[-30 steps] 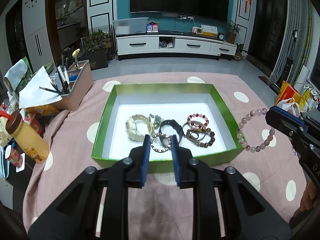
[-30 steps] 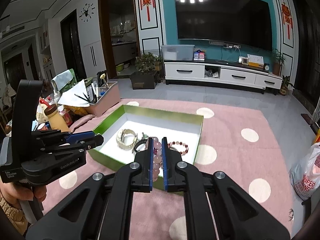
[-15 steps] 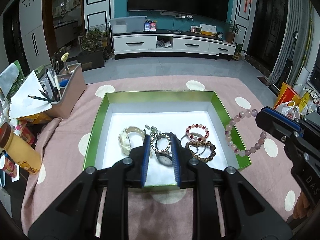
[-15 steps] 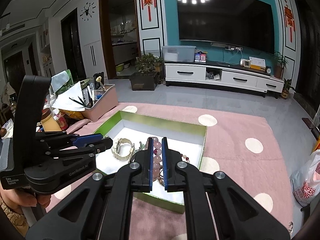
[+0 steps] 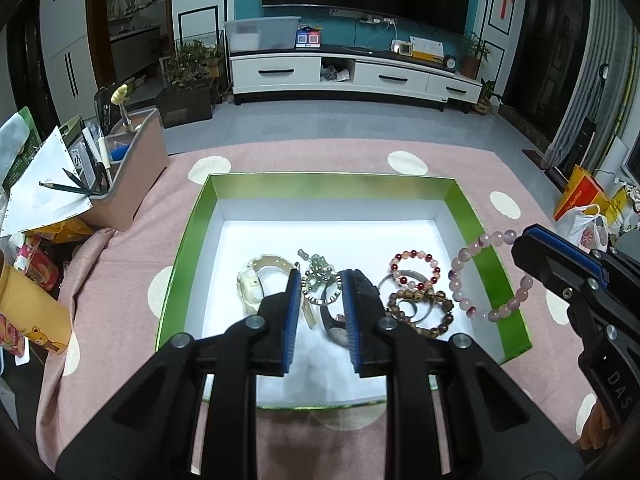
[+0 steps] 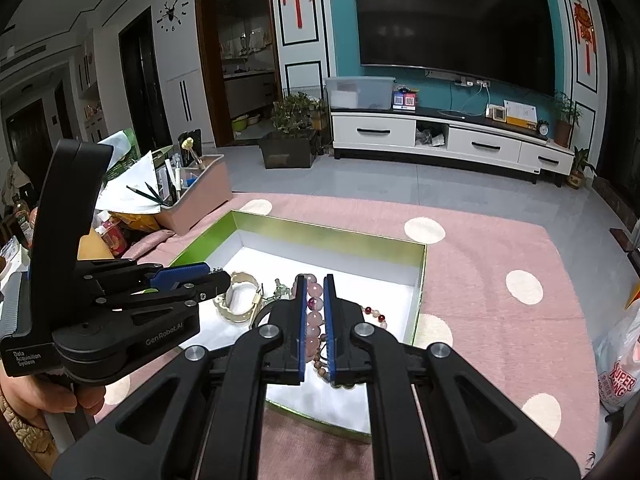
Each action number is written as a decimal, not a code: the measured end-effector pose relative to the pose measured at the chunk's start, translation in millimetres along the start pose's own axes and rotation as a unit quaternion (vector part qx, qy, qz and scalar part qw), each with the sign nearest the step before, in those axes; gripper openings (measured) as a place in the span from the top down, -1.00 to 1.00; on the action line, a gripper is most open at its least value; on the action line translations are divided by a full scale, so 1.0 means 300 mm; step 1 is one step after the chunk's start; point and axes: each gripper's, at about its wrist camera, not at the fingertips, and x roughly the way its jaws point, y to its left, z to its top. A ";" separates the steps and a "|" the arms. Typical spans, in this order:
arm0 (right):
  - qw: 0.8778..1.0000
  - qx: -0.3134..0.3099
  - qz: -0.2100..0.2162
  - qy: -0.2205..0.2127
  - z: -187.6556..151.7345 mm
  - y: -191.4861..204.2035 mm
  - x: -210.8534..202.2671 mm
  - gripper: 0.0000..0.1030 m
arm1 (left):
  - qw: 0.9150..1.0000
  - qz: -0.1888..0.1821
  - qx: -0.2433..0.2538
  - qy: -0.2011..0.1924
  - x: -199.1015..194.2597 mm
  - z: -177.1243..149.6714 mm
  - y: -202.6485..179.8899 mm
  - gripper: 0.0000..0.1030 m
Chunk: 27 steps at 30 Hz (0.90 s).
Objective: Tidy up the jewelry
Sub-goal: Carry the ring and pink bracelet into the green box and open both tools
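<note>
A green box (image 5: 332, 178) with a white floor lies on the pink dotted cloth. It holds a cream watch (image 5: 256, 280), a black watch (image 5: 336, 324), a red-and-pink bead bracelet (image 5: 416, 266) and a brown bead bracelet (image 5: 424, 312). My left gripper (image 5: 320, 276) hangs over the box's near half, shut on a small silver studded ring (image 5: 310, 298). My right gripper (image 6: 312, 280) is shut on a pale pink bead bracelet (image 6: 314, 304). In the left wrist view that pink bracelet (image 5: 456, 292) dangles over the box's right wall from the right gripper (image 5: 520, 240).
A pink organizer bin (image 5: 132, 184) with pens and papers stands left of the box, with a yellow bottle (image 5: 28, 308) nearer to me. Plastic bags (image 5: 584, 224) lie on the floor to the right. A hand (image 6: 36, 396) holds the left gripper's handle.
Both grippers have moved forward and slightly down, from before the box's front wall to over its inside. Each has carried its piece along, and neither jaw gap has changed.
</note>
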 end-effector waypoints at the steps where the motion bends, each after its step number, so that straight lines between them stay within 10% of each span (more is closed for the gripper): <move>1: 1.000 0.000 0.000 0.001 0.000 -0.002 0.006 0.86 | 1.000 0.001 0.000 0.002 0.008 0.003 -0.001 0.60; 27: 0.996 0.037 0.020 0.075 0.057 -0.083 0.256 0.86 | 0.995 -0.034 -0.055 0.071 0.221 0.101 0.099 0.60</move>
